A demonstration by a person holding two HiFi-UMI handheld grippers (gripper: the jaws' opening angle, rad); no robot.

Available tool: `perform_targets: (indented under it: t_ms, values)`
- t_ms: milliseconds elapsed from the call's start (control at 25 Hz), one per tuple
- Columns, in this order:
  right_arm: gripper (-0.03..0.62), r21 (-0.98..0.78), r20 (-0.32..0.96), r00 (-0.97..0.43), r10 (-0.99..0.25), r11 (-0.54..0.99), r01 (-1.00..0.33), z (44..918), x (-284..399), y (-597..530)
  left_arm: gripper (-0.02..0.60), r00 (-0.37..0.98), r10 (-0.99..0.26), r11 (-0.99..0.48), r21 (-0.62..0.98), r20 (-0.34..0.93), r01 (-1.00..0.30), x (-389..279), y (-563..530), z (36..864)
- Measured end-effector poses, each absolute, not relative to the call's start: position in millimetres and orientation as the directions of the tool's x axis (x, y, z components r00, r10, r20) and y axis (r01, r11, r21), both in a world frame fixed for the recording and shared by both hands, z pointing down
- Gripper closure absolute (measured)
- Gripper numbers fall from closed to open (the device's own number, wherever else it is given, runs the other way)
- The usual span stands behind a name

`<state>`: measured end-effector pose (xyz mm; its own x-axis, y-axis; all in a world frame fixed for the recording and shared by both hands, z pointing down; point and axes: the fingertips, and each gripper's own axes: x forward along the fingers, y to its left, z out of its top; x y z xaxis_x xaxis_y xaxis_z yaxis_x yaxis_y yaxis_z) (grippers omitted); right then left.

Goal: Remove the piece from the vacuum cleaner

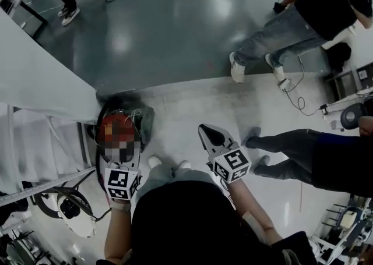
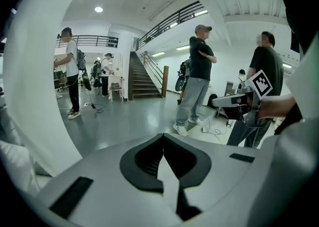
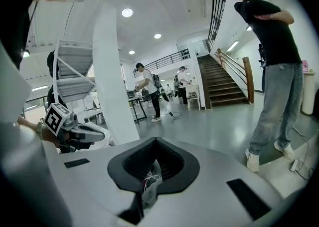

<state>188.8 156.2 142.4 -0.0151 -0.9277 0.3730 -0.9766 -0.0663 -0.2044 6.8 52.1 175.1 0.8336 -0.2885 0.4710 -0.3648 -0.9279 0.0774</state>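
Both grippers are held at waist height above the pale floor, empty. My left gripper (image 1: 118, 141) points forward with its jaws shut and its marker cube (image 1: 122, 183) near my hand. Its tips (image 2: 162, 137) meet with nothing between them. My right gripper (image 1: 205, 130) is also shut and empty, and its tips (image 3: 156, 141) face the hall. Just beyond the left gripper a dark and red object with thin wires (image 1: 140, 119) lies on the floor beside the white pillar (image 1: 46, 77). A mosaic patch partly hides it, and I cannot tell whether it is the vacuum cleaner.
A person in jeans (image 1: 271, 39) stands ahead on the right, with a cable (image 1: 296, 96) at their feet. Another person in dark clothes (image 1: 303, 153) stands close at the right. White stairs (image 1: 35, 141) and a round white device (image 1: 76, 214) lie at my left.
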Motion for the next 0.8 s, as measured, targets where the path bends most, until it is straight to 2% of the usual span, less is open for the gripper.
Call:
perform_targets:
  t_ms: [360,800]
  values:
    - [0.566,-0.179,0.470,-0.125,-0.874,0.045,-0.983,180,125,70,0.563,0.781,-0.309,-0.885,0.136,0.542,-0.445,-65,2,225]
    - [0.566,-0.131,0.585,-0.226,-0.779,0.184,-0.974,234,77,1,0.561,0.738,-0.295,-0.848,0.189,0.607,-0.495,-97,-27,291]
